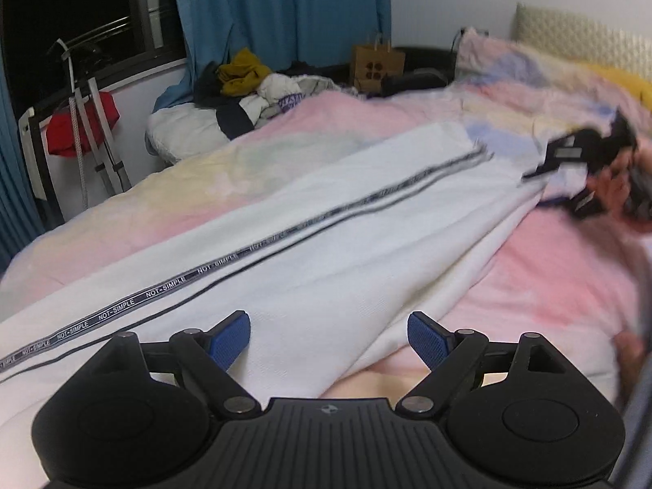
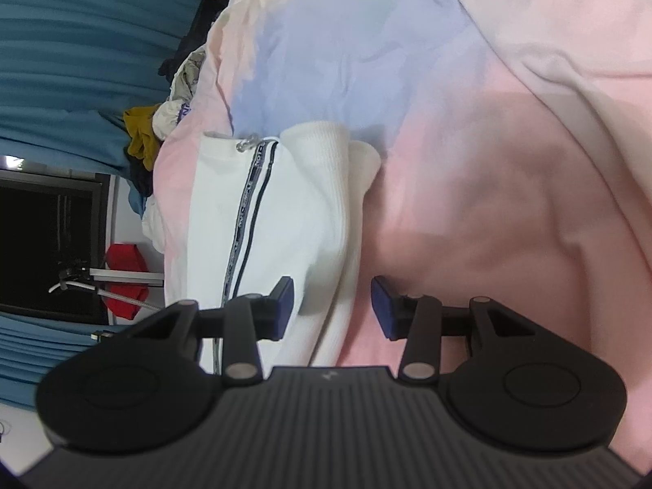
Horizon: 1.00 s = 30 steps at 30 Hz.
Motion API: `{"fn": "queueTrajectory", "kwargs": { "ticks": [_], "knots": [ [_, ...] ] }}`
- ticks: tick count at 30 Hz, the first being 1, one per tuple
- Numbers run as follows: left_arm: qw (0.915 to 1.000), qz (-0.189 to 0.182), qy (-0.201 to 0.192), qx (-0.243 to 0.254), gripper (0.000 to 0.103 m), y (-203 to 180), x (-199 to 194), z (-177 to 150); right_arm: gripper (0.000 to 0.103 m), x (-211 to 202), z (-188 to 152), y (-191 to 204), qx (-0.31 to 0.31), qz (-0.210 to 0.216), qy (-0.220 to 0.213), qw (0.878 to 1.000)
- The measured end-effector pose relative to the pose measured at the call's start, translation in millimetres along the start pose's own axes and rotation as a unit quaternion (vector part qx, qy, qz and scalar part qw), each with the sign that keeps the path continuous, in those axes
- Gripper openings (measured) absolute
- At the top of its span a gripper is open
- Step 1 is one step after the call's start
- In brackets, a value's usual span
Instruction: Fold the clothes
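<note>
Left tongs (image 1: 329,340) right under the lens, blue pads (image 1: 229,340) spread wide, nothing between them, hovering over the hem end of one pair of white trousers (image 1: 326,244). The trousers lie stretched across the bed (image 1: 562,285), running from the near left corner away toward the right, a grey printed stripe (image 1: 163,305) down the side with a thin dark line beside it. The bed wears a pastel cover: pink, pale yellow, some blue.

Over to the right tongs (image 2: 332,309), also wide open, one pad (image 2: 285,301) over the white cloth, the other over pink cover, gripping nothing. In the left camera the right tongs and the hand around them are a dark blur at the trousers' far end. The right view shows the ribbed waistband (image 2: 322,150) bunched up, a drawstring tip (image 2: 246,142) beside the stripe.

The room now. Teal curtains (image 1: 281,12) hang at the back beside one dark window (image 1: 81,8). One heap of clothes (image 1: 261,85) sits at the bed's far edge, a mustard piece (image 1: 240,73) on top. One brown paper bag (image 1: 377,67) stands behind it. One rack (image 1: 81,130) at the left carries something red (image 1: 81,126). One pale quilted headboard (image 1: 582,40) at the far right.
</note>
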State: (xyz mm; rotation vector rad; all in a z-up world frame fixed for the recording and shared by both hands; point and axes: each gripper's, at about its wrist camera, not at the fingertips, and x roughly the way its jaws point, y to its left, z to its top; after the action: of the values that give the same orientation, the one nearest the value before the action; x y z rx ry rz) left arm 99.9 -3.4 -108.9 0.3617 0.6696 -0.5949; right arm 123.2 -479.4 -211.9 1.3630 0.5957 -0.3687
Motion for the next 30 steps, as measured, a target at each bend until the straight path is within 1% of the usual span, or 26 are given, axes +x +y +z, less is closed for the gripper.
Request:
{"fn": "queueTrajectory", "kwargs": {
  "ticks": [2,3,4,6,7,8,9,10,11,12,13,14,15,17,21,24,26,30],
  "knots": [
    [1.0000,0.002,0.006,0.005,0.080,-4.6,18.8,-3.2,0.046,3.6,4.8,1.2,-0.014,0.006,0.003,1.000],
    [0.9999,0.002,0.009,0.007,0.074,-6.9,28.2,-4.7,0.046,5.3,7.1,1.5,-0.020,0.009,0.003,1.000],
    [0.9999,0.002,0.012,0.006,0.072,-6.9,34.7,-6.3,0.046,7.1,9.4,1.7,-0.026,0.011,0.003,1.000],
    [0.9999,0.000,0.017,-0.003,0.063,-3.2,40.4,-8.6,0.045,10.9,13.2,2.5,-0.038,0.016,0.001,0.999],
    [0.9999,-0.002,0.016,-0.002,0.061,-3.4,41.8,-8.6,0.045,13.1,14.0,3.0,-0.045,0.016,-0.002,0.999],
    [0.9999,-0.005,0.016,-0.001,0.054,-3.6,43.3,-8.6,0.044,15.2,14.4,3.9,-0.052,0.015,-0.006,0.999],
    [0.9998,-0.008,0.016,-0.002,0.044,-3.2,44.0,-8.4,0.043,17.2,14.6,4.9,-0.060,0.013,-0.010,0.998],
    [0.9998,-0.014,0.016,-0.005,0.039,-2.1,43.9,-7.9,0.043,19.3,14.8,6.0,-0.067,0.011,-0.015,0.998],
    [0.9996,-0.020,0.016,-0.007,0.028,-1.1,43.6,-7.0,0.042,20.6,14.8,7.2,-0.070,0.009,-0.020,0.997],
    [0.9995,-0.026,0.018,-0.006,0.020,-0.7,43.3,-6.2,0.042,21.5,14.5,8.8,-0.071,0.007,-0.026,0.997],
    [0.9994,-0.030,0.019,-0.002,0.017,-1.2,43.2,-5.8,0.039,22.0,14.1,11.6,-0.076,0.003,-0.031,0.997],
    [0.9992,-0.034,0.021,0.001,0.016,-1.7,43.2,-5.4,0.024,22.3,13.6,14.7,-0.082,-0.001,-0.036,0.996],
    [0.9990,-0.037,0.022,0.007,0.015,-2.5,43.0,-5.6,0.014,22.2,13.6,19.0,-0.092,-0.010,-0.043,0.995],
    [0.9988,-0.041,0.020,0.015,0.014,-4.0,43.4,-6.0,0.009,20.5,14.3,25.3,-0.101,-0.008,-0.056,0.993],
    [0.9983,-0.048,0.019,0.028,0.012,-6.2,43.3,-8.4,0.008,13.3,11.7,42.9,-0.124,-0.002,-0.090,0.988],
    [0.9979,-0.054,0.013,0.032,0.012,-9.3,40.2,-10.8,0.008,1.3,12.4,54.6,-0.124,0.025,-0.117,0.985],
    [0.9977,-0.056,0.007,0.037,0.013,-12.6,39.0,-13.0,0.008,-4.2,13.7,58.6,-0.125,0.035,-0.131,0.983],
    [0.9979,-0.056,-0.004,0.032,0.016,-17.8,37.0,-14.6,0.008,-4.4,20.8,49.3,-0.113,0.023,-0.140,0.983]
  ]
}}
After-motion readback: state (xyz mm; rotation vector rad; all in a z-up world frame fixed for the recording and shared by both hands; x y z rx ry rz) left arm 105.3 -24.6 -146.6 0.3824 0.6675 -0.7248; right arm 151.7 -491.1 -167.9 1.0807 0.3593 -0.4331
